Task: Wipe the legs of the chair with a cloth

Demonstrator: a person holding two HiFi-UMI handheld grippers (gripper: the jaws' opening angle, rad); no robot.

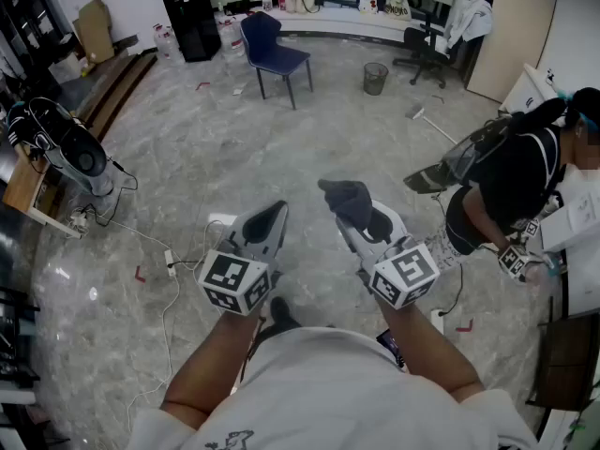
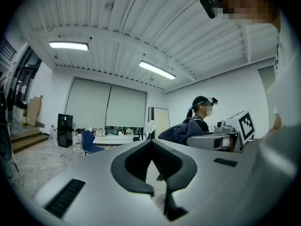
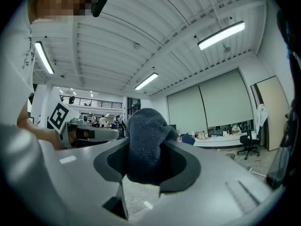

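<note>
The blue chair (image 1: 272, 50) stands far off across the room on thin dark legs; the left gripper view shows the chair (image 2: 88, 142) small at the left. My right gripper (image 1: 352, 217) is shut on a dark grey cloth (image 1: 345, 197), which bulges up from between its jaws. In the right gripper view the cloth (image 3: 146, 145) fills the gap of the right gripper (image 3: 148, 161). Beside it, my left gripper (image 1: 275, 212) holds nothing, and in its own view the left gripper (image 2: 151, 146) has its jaws meeting at the tip. Both are held level in front of my body.
Another person (image 1: 520, 181) bends over at the right, holding grippers of their own. On the marble floor are a bin (image 1: 375, 78), an office chair (image 1: 427, 45), a black cabinet (image 1: 192, 22), a round black device (image 1: 70, 148) at the left, and white cables (image 1: 169, 261) near my feet.
</note>
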